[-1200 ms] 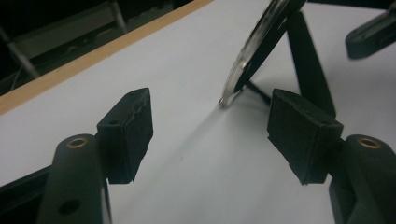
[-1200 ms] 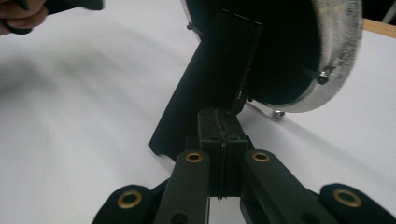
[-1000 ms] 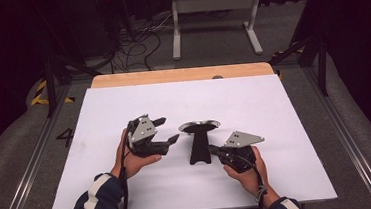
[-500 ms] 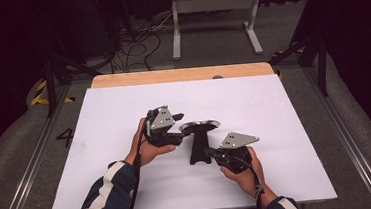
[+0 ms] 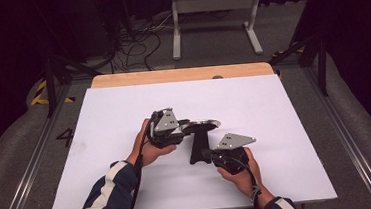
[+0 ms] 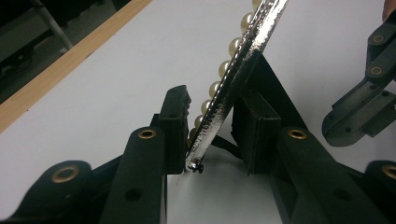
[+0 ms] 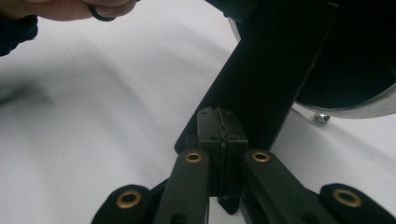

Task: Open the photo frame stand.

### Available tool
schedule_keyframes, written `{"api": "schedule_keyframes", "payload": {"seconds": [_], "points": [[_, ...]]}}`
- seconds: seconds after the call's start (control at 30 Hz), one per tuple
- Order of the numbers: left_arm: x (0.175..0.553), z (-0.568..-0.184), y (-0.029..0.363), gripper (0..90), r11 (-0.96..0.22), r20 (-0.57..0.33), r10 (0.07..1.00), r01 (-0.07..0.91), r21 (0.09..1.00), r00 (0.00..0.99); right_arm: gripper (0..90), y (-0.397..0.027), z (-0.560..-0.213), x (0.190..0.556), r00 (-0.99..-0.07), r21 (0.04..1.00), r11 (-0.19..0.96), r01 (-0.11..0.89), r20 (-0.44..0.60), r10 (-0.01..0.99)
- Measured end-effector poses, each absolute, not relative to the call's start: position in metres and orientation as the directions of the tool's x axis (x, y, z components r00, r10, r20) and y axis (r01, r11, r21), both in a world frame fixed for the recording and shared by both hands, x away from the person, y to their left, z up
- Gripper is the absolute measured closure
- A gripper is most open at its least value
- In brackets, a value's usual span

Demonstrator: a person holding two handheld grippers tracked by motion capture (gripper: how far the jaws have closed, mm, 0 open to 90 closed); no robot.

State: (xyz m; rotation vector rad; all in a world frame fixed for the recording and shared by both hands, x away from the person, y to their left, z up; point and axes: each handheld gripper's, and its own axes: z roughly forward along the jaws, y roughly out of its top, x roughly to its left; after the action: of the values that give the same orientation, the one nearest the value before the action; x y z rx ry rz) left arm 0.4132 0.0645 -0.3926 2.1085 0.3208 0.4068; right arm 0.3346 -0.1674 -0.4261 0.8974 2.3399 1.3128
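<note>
On the white tabletop a black stand stands upright just below centre, at about 6 o'clock from the middle of the surface, carrying a silver-rimmed dish on top; the left gripper view shows a row of pearl beads lying along the upper side of the rim. The right tool approaches from 4 o'clock and, in its own view, its jaws stand pressed together on a thin edge at the foot of the stand's black upright, which reads as a steadying hold. The left tool comes in from 9 o'clock at dish height; its jaws have just been closing and now straddle the rim, one pad on the pearl side and the other on the underside. A narrow gap remains visible on each side of the rim, so the pads are judged not yet to be pressing; the left tool is partly open with the rim between its jaws and nothing firmly gripped. Step in hand, as judged: taking hold of the dish edge, or of the pearls on it, while the stand is held fast at its base. The next move calls for finishing the closure squarely on the rim without nudging the beads off, with the right tool holding the base firm so the stand does not tip toward 9 o'clock. Whether the dish is fixed to the stand cannot be told.
</note>
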Motion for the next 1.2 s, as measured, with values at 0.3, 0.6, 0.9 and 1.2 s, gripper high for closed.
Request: {"api": "schedule_keyframes", "payload": {"seconds": [0.3, 0.6, 0.9, 1.2], "points": [[0.412, -0.394, 0.064, 68.2, -0.53, 0.172, 0.384, 0.064, 0.845, 0.907, 90.0, -0.16, -0.425, 0.333, -0.755, 0.853, 0.379, 0.36, 0.028, 0.655], [0.41, -0.395, 0.059, 70.2, -0.537, 0.172, 0.381, 0.066, 0.841, 0.908, 90.0, -0.133, -0.432, 0.335, -0.717, 0.868, 0.364, 0.338, -0.014, 0.697], [0.41, -0.396, 0.057, 70.4, -0.538, 0.181, 0.385, 0.061, 0.841, 0.905, 90.0, -0.118, -0.442, 0.336, -0.71, 0.839, 0.41, 0.358, -0.041, 0.703], [0.417, -0.419, 0.046, 64.0, -0.597, 0.187, 0.435, 0.126, 0.793, 0.881, 90.0, -0.115, -0.448, 0.332, -0.693, 0.827, 0.43, 0.361, -0.071, 0.717]]}}
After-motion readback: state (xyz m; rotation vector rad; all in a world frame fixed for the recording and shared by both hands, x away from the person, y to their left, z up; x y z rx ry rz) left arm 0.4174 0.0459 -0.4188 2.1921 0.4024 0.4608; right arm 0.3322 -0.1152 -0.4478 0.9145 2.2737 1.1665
